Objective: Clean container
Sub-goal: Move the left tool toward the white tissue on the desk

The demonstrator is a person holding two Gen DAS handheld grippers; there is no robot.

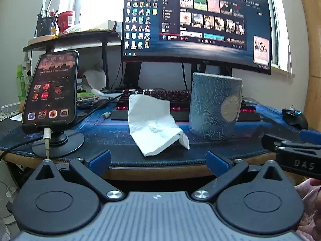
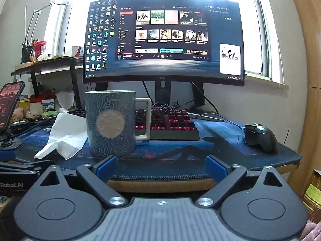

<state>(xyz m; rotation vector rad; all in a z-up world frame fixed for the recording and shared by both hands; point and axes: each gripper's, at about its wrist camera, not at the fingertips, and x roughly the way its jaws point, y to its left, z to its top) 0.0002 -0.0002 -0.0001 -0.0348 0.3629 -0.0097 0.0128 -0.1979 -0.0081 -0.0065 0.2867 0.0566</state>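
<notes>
A blue mug [image 1: 214, 106] [image 2: 110, 122] with a wavy line pattern, a round pale emblem and a cream handle stands upright on the desk mat, in front of the keyboard. A crumpled white tissue [image 1: 156, 124] [image 2: 64, 134] lies just to its left, leaning on the keyboard's edge. My left gripper [image 1: 158, 162] is open at the desk's near edge, short of the tissue, nothing between its blue pads. My right gripper [image 2: 161, 167] is also open and empty, at the near edge just right of the mug. The mug's inside is hidden.
A red-backlit keyboard [image 2: 170, 124] and a large lit monitor [image 2: 164, 40] stand behind the mug. A phone on a stand [image 1: 52, 88] is at the left, a black mouse [image 2: 260, 136] at the right. A cluttered shelf [image 1: 66, 36] sits at back left. A jar [image 2: 313, 194] shows at the right edge.
</notes>
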